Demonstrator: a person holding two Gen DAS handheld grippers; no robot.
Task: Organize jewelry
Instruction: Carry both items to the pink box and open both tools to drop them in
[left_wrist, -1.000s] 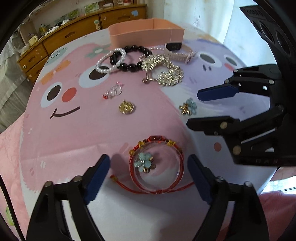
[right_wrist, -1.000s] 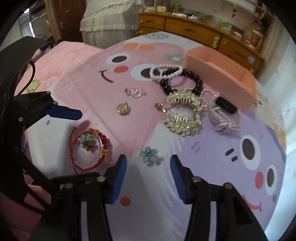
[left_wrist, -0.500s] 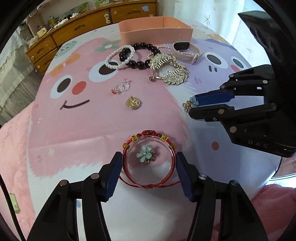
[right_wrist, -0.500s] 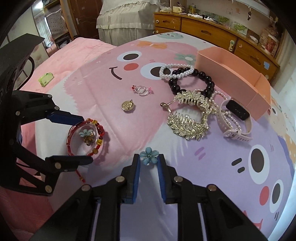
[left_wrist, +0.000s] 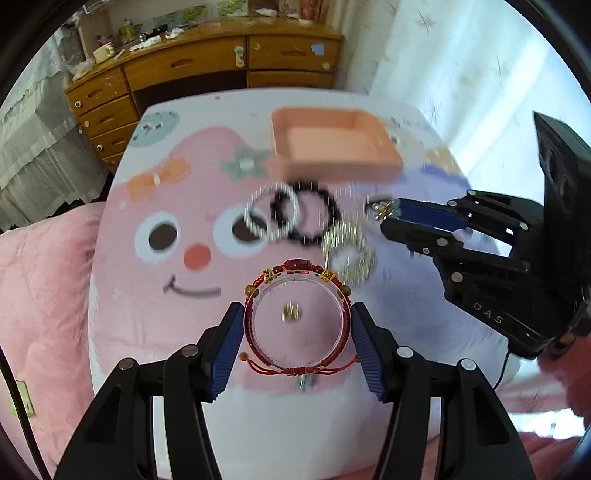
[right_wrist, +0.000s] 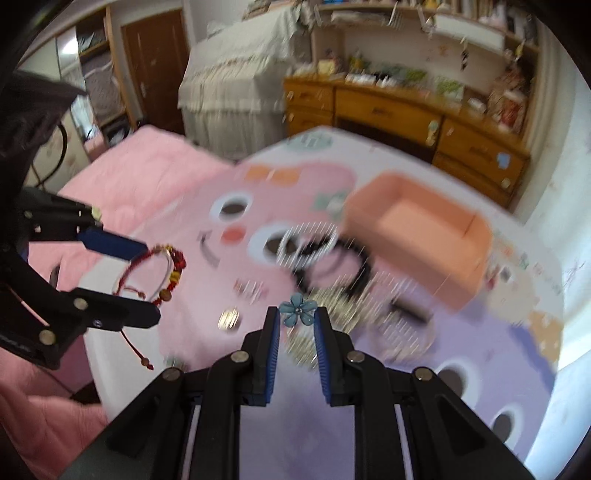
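My left gripper (left_wrist: 297, 314) is shut on a clear bangle wrapped with a red beaded bracelet (left_wrist: 295, 265), held up above the cartoon-print table. The right wrist view shows that bracelet (right_wrist: 173, 273) hanging between the left gripper's (right_wrist: 151, 280) pads, its cord dangling. My right gripper (right_wrist: 295, 314) is shut on a small blue flower piece (right_wrist: 297, 309), also lifted off the table. In the left wrist view the right gripper (left_wrist: 388, 214) hovers at the right with the flower piece (left_wrist: 384, 208) at its tips. A peach tray (left_wrist: 332, 168) stands empty at the table's far side.
On the table lie a pearl bracelet (left_wrist: 273, 214), a black bead bracelet (left_wrist: 317, 218), a silver hair clip (left_wrist: 349, 251) and a gold pendant (right_wrist: 229, 319), all blurred. A wooden dresser (left_wrist: 207, 70) stands behind the table. A pink quilt (left_wrist: 44, 277) lies at the left.
Both grippers went from open to shut, the left on the bracelet and the right on the blue flower piece. Both then rose off the table with their pieces.
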